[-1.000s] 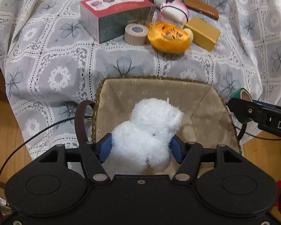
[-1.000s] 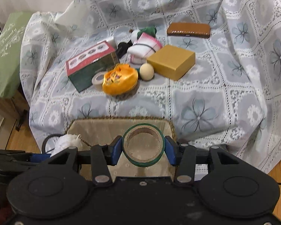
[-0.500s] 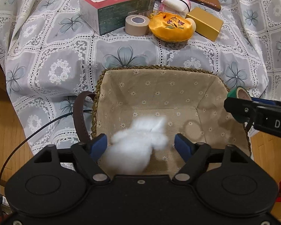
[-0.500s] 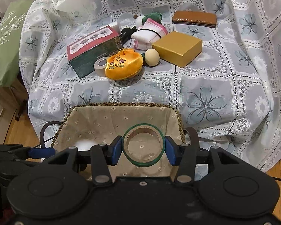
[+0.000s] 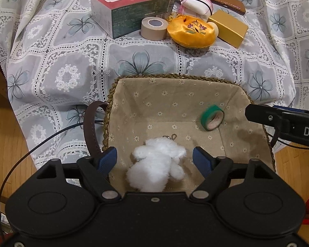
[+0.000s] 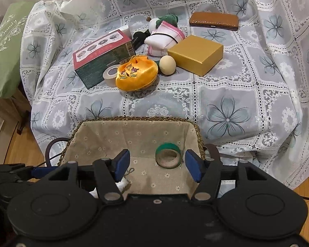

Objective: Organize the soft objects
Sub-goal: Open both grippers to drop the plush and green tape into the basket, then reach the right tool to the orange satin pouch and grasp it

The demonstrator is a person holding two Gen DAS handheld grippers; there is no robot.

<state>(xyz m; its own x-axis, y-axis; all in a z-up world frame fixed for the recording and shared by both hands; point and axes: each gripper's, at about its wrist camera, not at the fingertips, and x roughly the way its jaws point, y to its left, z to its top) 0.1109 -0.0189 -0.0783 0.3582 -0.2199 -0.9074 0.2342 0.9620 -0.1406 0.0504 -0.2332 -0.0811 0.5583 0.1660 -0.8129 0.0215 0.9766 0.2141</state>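
The white fluffy teddy bear lies on the floor of the cloth-lined basket, at 6 o'clock in the left view. It sits between the blue pads of the left gripper, which is spread wide and touches nothing. The bear looks very light and squishy, so it should squash but not break. A good place to pinch it is its round tummy, not the thin bead chain.

The right gripper is spread wide too. The green tape roll lies in the basket near its right wall, at 3 o'clock from the bear.

A second ago the left claw was squeezing the bear and the right claw was pinching the tape. Now both have let go and both things have dropped in.

The yellow satin pouch waits on the lace cloth at 12 o'clock, well apart from the basket.
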